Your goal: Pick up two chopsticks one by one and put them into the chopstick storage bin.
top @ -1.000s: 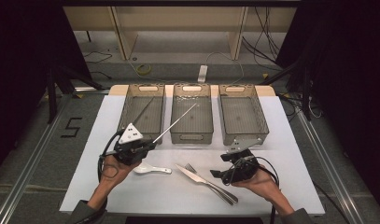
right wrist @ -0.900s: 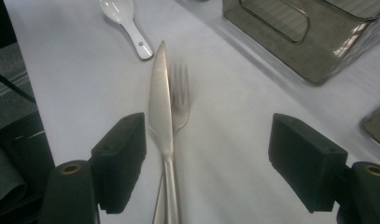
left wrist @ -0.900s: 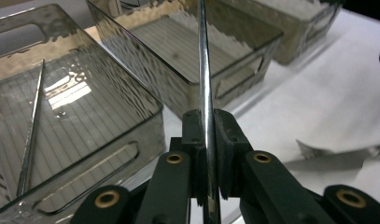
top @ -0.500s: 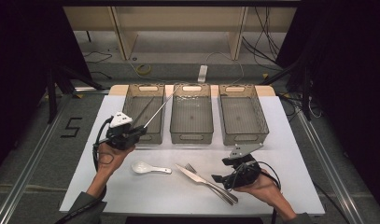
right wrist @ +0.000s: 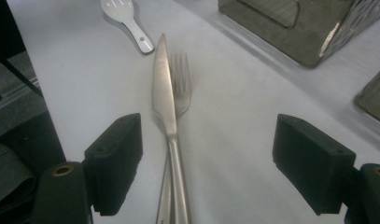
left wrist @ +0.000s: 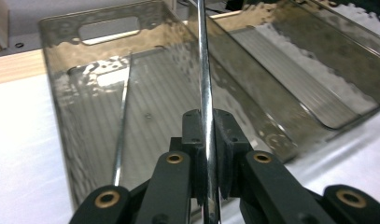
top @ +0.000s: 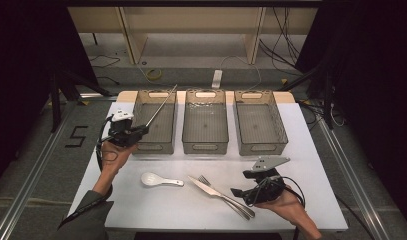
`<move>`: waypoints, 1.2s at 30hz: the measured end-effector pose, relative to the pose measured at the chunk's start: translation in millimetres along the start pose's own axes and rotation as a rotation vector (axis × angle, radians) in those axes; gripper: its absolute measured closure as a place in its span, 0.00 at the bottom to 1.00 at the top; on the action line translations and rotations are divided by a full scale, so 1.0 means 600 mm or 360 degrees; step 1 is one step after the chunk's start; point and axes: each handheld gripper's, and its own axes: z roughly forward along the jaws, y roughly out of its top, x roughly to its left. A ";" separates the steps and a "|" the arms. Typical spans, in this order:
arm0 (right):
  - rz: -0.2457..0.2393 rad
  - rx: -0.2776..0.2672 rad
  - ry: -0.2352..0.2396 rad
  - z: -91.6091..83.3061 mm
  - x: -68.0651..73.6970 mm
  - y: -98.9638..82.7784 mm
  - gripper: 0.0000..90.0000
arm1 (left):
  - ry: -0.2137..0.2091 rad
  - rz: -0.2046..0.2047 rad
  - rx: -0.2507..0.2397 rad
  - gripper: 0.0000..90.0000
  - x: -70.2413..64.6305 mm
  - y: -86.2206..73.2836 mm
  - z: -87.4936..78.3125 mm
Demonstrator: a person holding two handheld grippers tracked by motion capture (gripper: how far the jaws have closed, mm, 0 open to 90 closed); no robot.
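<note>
A thin metal rod (left wrist: 205, 70) is being pinched by the closed jaws of the left gripper (top: 140, 129), slanting up over the near end of the left bin (top: 156, 140), where a second rod (left wrist: 122, 121) is lying. The left hand (top: 113, 155) is reaching forward, gripper pointing rightward. On the floor, a black "5" (top: 77, 136) is reading clearly. The right gripper (right wrist: 206, 158) is hanging low over the table (top: 301, 130), its jaws having just been widening, nothing gripped, straddling a knife (right wrist: 165, 102) lying on a fork (right wrist: 180, 91). A white spoon (top: 158, 180) is resting nearby.
</note>
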 end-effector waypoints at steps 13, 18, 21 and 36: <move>0.0008 -0.0042 0.0022 -0.008 0.003 -0.006 0.28 | 0.0080 -0.0022 0.0062 0.92 0.019 -0.002 0.026; 0.0011 -0.0039 0.0023 -0.008 0.005 -0.007 0.28 | 0.0112 -0.0038 0.0104 0.92 0.024 -0.005 0.039; 0.0006 -0.0041 0.0025 -0.008 0.006 -0.007 0.28 | 0.0124 -0.0067 0.0121 0.92 0.028 -0.008 0.043; -0.0006 -0.0028 0.0041 -0.008 0.010 -0.006 0.28 | 0.0080 -0.0116 0.0157 0.65 0.031 -0.008 0.044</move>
